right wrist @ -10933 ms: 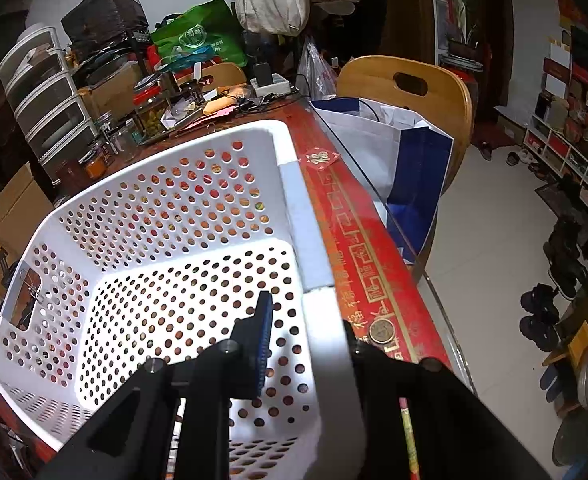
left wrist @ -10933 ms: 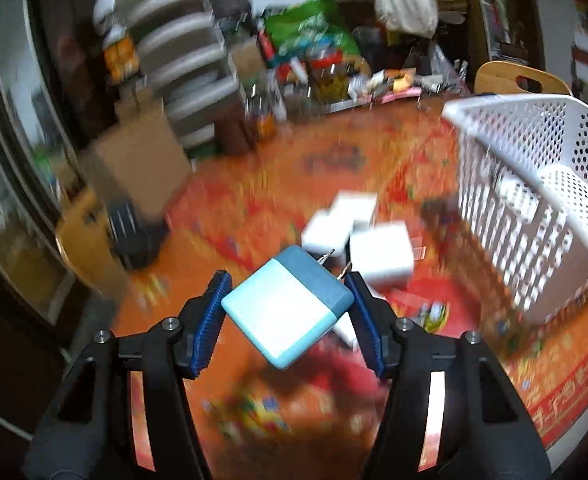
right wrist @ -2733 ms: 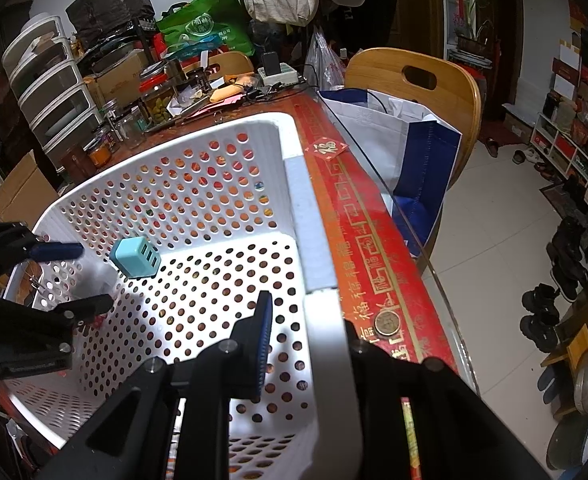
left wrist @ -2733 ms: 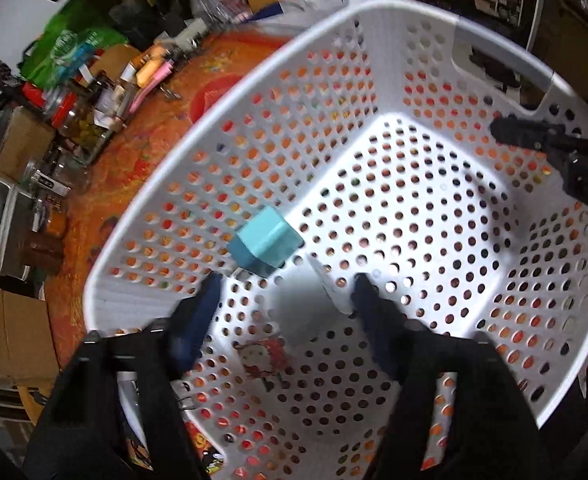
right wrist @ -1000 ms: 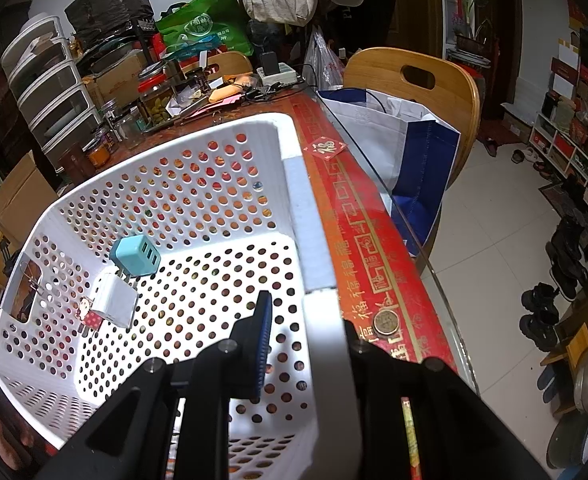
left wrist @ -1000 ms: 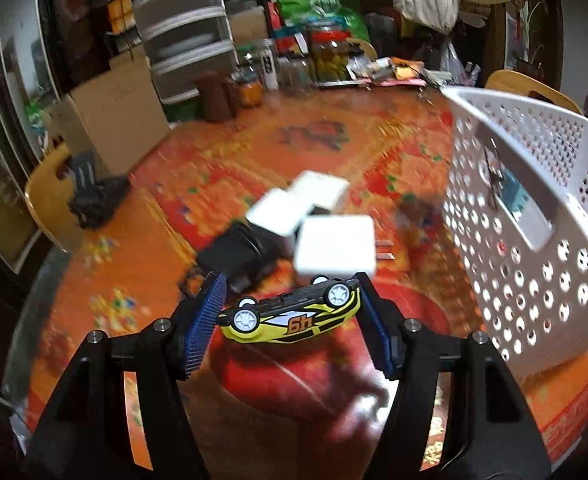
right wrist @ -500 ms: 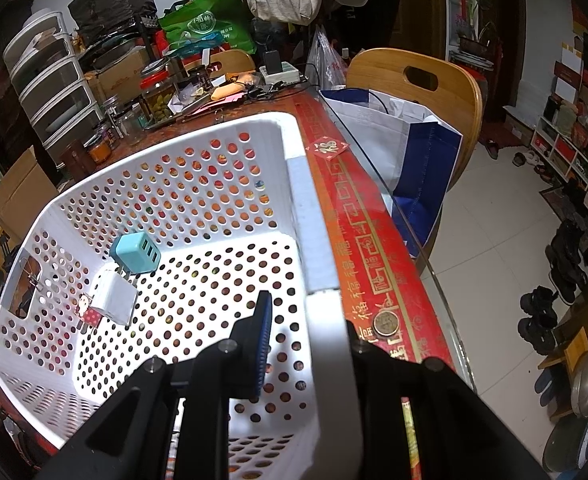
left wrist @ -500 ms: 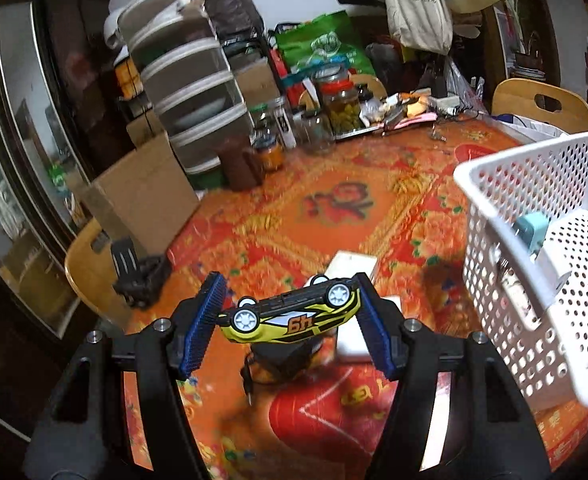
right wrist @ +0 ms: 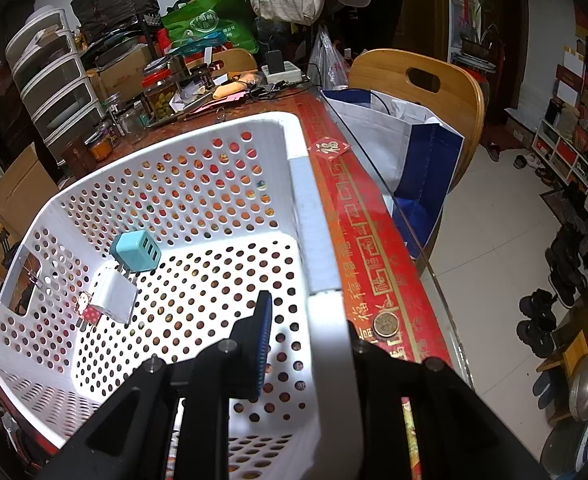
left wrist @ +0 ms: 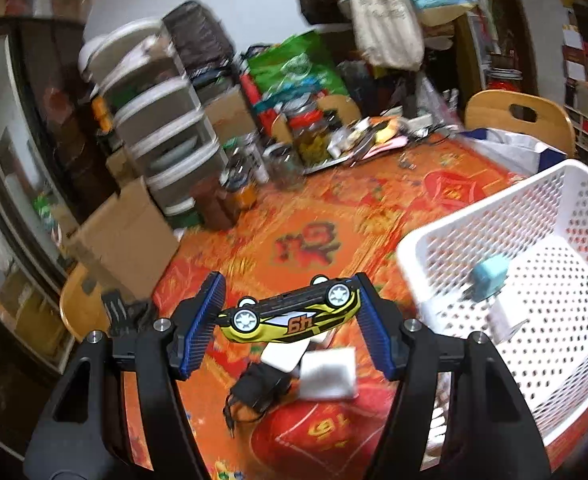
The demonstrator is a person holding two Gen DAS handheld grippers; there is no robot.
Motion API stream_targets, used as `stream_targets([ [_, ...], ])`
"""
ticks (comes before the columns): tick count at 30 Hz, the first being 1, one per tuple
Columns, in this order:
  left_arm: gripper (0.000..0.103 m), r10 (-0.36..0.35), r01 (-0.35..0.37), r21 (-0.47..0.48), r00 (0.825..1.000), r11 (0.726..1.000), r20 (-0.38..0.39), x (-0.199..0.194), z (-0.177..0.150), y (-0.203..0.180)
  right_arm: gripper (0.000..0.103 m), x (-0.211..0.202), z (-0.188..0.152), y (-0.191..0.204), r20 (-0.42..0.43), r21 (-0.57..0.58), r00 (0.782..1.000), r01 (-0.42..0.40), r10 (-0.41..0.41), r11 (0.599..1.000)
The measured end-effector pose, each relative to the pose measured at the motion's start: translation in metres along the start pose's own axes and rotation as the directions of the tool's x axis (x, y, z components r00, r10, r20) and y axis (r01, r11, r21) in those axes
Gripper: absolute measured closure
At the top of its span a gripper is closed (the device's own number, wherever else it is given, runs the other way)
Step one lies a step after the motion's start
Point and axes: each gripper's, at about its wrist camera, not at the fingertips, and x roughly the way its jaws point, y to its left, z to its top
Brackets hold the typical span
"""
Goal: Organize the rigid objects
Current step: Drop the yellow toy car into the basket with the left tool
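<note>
My left gripper (left wrist: 290, 316) is shut on a yellow and black toy car (left wrist: 290, 315), held upside down above the table, left of the white perforated basket (left wrist: 425, 240). Below it lie white chargers (left wrist: 327, 374) and a black adapter (left wrist: 258, 388). My right gripper (right wrist: 305, 344) is shut on the basket's right wall (right wrist: 313, 248). Inside the basket lie a teal USB charger (right wrist: 136, 251), also in the left wrist view (left wrist: 489, 280), and a white charger (right wrist: 114, 296).
The table has a red and orange patterned cloth (left wrist: 313, 216). Jars and clutter (right wrist: 162, 96) stand at its far edge. A cardboard box (left wrist: 122, 236) and plastic drawers (left wrist: 154, 156) stand at the left. A wooden chair (right wrist: 417, 80) with a bag (right wrist: 405, 152) stands at the right.
My left gripper has risen and swung toward the basket with the toy car. The basket's inside now shows in its view. The right gripper has not moved.
</note>
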Motion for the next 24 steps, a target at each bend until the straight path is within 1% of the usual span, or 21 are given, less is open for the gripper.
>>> stream_targets([
  [3,0.041,-0.060,0.060,0.076,0.998,0.995,0.000,-0.008,0.017,-0.031,0.082,0.001,0.000,0.000,0.002,0.000,1.000,-0.002,0.002,1.000],
  [5,0.040,-0.098,0.098,0.148,0.995,0.984,-0.008,-0.009,0.023,-0.060,0.082,0.001,0.000,0.000,0.001,0.000,1.000,-0.002,0.002,1.000],
  [7,0.040,-0.142,0.147,0.202,0.989,0.968,-0.039,-0.007,0.029,-0.086,0.082,0.001,0.000,0.000,0.002,-0.001,1.000,-0.002,0.002,1.000],
  [8,0.040,-0.189,0.203,0.236,0.979,0.950,-0.080,-0.004,0.032,-0.103,0.082,0.001,0.000,-0.001,0.002,-0.001,1.000,-0.002,0.002,1.000],
  [9,0.040,-0.217,0.238,0.252,0.970,0.938,-0.109,-0.001,0.035,-0.115,0.082,0.001,0.000,-0.001,0.002,0.000,1.000,-0.002,0.002,1.000],
  [12,0.040,-0.277,0.326,0.286,0.940,0.901,-0.200,0.010,0.040,-0.150,0.082,0.001,-0.001,-0.001,0.002,0.002,1.000,-0.003,0.003,1.000],
  [13,0.040,-0.286,0.350,0.298,0.928,0.888,-0.239,0.016,0.041,-0.163,0.082,0.001,-0.001,-0.001,0.002,0.003,1.000,-0.003,0.003,1.000],
  [14,0.040,-0.292,0.366,0.304,0.920,0.880,-0.261,0.019,0.040,-0.171,0.082,0.001,-0.001,-0.001,0.002,0.002,1.000,-0.002,0.002,1.000],
  [15,0.040,-0.299,0.386,0.313,0.908,0.868,-0.293,0.026,0.041,-0.181,0.082,0.001,-0.001,-0.001,0.002,0.003,1.000,-0.002,0.002,1.000],
  [16,0.040,-0.290,0.391,0.331,0.904,0.859,-0.314,0.031,0.040,-0.190,0.082,0.001,-0.001,-0.001,0.001,0.002,1.000,-0.003,0.003,1.000],
  [19,0.040,-0.250,0.371,0.393,0.912,0.841,-0.326,0.039,0.035,-0.208,0.082,0.001,-0.001,-0.001,0.002,0.001,1.000,-0.003,0.003,1.000],
  [22,0.040,-0.240,0.380,0.416,0.905,0.826,-0.350,0.044,0.033,-0.216,0.082,0.001,-0.001,-0.002,0.004,0.001,1.000,-0.004,0.004,1.000],
  [24,0.040,-0.232,0.390,0.442,0.900,0.808,-0.369,0.047,0.028,-0.224,0.082,0.001,-0.001,-0.002,0.003,0.000,1.000,-0.005,0.005,1.000],
])
